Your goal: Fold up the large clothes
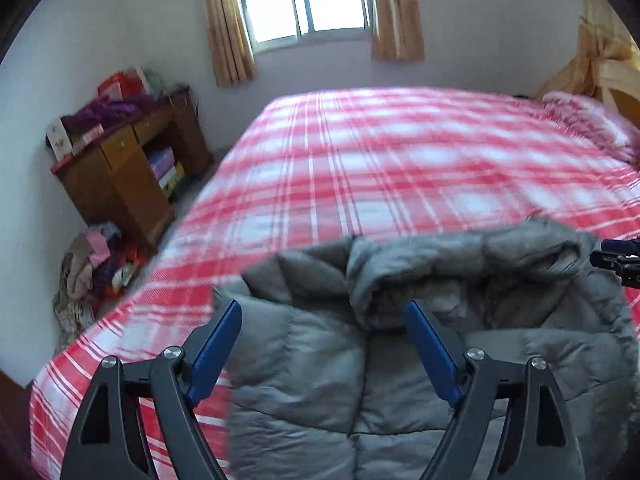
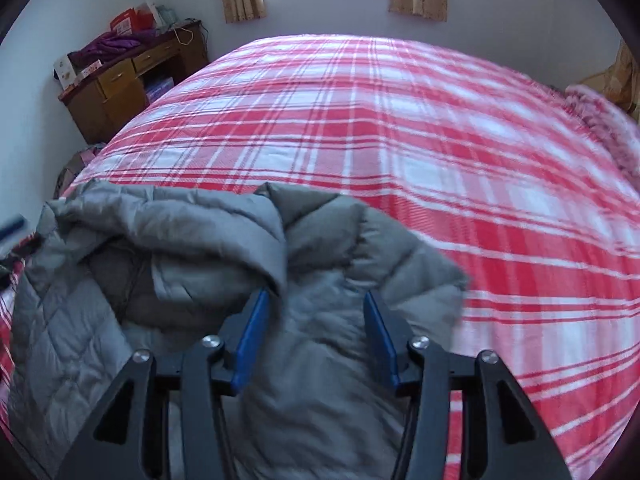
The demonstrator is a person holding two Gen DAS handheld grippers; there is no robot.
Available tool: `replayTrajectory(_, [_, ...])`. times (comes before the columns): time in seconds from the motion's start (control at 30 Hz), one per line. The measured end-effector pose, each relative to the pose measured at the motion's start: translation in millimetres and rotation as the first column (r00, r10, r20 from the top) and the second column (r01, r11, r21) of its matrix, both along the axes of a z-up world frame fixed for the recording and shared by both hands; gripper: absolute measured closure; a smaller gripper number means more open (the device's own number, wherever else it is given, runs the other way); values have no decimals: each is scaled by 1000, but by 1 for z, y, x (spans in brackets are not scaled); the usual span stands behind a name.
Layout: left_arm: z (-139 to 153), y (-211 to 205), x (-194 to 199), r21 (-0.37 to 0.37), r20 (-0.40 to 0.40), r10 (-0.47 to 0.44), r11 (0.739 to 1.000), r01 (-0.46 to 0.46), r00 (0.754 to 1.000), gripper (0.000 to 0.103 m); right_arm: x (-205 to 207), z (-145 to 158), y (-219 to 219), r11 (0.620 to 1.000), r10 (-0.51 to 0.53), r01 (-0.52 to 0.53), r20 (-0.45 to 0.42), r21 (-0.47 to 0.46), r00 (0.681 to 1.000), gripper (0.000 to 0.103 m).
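Two grippers, both with jaws apart, nothing pinched. The grey quilted puffer jacket (image 1: 400,340) lies at the lower centre of both views, on the near edge of the bed with the red-and-white plaid blanket (image 1: 380,168), its hood or collar bunched in a rumpled ridge across the top.

The left gripper (image 1: 324,312) hovers over the jacket's left part; its blue fingers (image 1: 216,352) straddle puffy fabric, the left one at the garment's edge where grey meets plaid. The right gripper (image 2: 314,300) sits lower centre of its view, fingers either side of a padded fold just below the collar. Whether either one touches the cloth cannot be told; the fabric there is blurred.

Risks, judged from this:
- Thick slippery padding: a shallow pinch likely grabs only the outer shell and it slips out on lift.
- Left gripper is close to the edge, so closing could catch the blanket along with the jacket and drag the bedding.
- Bunched hood ridge: folding over it as it lies probably traps a lump, giving an uneven fold.
- Jacket hangs near the bed's lower edge; a one-sided pull could slide it off toward the floor.
- Uneven grip heights left versus right would skew the fold line.

The wooden desk (image 2: 120,80) with clutter sits upper left, the curtained window (image 1: 308,0) top centre, both well apart from the work.
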State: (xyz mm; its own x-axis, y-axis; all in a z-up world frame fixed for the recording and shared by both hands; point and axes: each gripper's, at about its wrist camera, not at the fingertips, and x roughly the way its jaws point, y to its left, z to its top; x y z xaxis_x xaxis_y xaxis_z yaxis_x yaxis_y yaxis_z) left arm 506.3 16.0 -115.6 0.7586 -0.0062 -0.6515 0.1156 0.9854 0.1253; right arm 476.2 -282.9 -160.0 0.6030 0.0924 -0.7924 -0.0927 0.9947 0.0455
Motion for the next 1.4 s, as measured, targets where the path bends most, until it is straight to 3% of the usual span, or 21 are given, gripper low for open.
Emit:
replayTrajectory(0.17, [27, -12, 31, -19, 62, 66, 998, -65, 996, 19, -10, 37, -7, 999, -42, 41, 75, 19, 996, 51])
replayTrajectory(0.27, [19, -25, 60, -98, 20, 115, 989, -113, 993, 19, 3, 57, 7, 994, -55, 42, 126, 101, 991, 52])
replayTrajectory(0.33, [6, -37, 70, -74, 26, 151, 986, -149, 988, 19, 16, 59, 23, 991, -59, 38, 158, 132, 986, 52])
replayTrajectory(0.5, [-54, -49, 81, 13, -46, 162, 987, -162, 986, 18, 41, 21, 62, 991, -28, 9, 142, 134, 989, 52])
replayTrajectory(0.63, [-86, -38, 85, -17, -115, 171, 985, -174, 979, 18, 44, -15, 68, 992, -18, 7, 88, 127, 996, 52])
replayTrajectory(1.17, [-110, -39, 93, -22, -136, 184, 982, -189, 973, 12, 42, -45, 62, 992, -7, -4, 84, 129, 996, 52])
replayTrajectory(1.4, [-112, -42, 93, 6, -132, 196, 980, -196, 972, 9, 45, -48, 69, 997, -8, 2, 79, 76, 997, 52])
